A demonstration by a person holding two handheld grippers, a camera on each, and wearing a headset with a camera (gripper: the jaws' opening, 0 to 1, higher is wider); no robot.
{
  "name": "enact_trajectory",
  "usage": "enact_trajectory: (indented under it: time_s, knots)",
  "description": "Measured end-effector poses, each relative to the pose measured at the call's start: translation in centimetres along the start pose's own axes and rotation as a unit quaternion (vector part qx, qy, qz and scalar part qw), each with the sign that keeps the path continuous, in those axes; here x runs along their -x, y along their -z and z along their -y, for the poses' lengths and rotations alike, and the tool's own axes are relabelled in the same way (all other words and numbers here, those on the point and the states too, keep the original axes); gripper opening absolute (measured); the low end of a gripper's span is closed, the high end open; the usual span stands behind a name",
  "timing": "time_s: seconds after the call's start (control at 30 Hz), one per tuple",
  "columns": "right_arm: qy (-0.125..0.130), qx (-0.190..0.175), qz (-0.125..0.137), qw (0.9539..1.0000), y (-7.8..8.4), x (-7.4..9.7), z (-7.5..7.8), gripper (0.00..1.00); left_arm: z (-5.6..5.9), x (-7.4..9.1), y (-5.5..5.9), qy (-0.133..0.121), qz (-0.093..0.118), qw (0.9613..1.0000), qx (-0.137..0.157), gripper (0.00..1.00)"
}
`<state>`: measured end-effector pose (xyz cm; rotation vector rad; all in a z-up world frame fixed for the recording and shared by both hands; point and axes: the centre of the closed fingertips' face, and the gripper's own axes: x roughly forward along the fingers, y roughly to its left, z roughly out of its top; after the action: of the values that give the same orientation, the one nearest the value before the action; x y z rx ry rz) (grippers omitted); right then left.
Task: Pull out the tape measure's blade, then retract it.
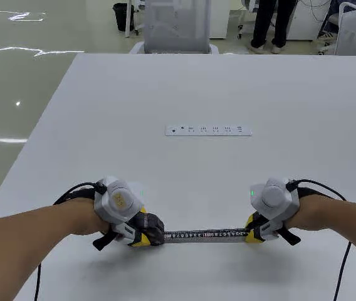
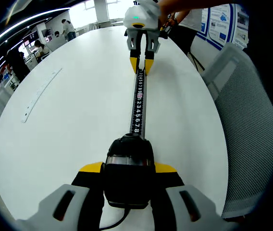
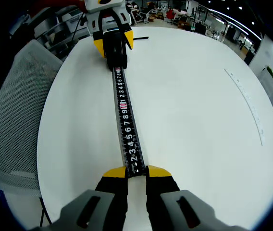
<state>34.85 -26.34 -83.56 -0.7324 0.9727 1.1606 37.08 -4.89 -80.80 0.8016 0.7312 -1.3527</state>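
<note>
1. Our left gripper (image 2: 129, 167) clamps the tape measure case (image 2: 128, 156), anchoring it on the bench (image 1: 203, 88).
2. Our right gripper (image 3: 136, 171) pinches the blade (image 3: 124, 110) at its tip, so it spans taut between both grippers.

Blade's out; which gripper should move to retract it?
Likely the right gripper: it pinches the blade tip and can travel toward the case, which the left gripper clamps.

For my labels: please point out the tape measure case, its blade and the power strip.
tape measure case (image 2: 129, 168): left gripper view, black top.
blade (image 3: 125, 115): right gripper view, numbered face.
power strip (image 1: 208, 130): head view, its middle.
</note>
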Motion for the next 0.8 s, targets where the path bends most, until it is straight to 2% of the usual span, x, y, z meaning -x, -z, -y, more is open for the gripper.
enact_trajectory:
  time_s: [0.8]
  knots:
    - [0.005,0.000,-0.006,1.0000,1.2,0.6,0.4,0.13,0.0,-0.1,0.1,0.001,-0.002,1.0000,0.004,0.33]
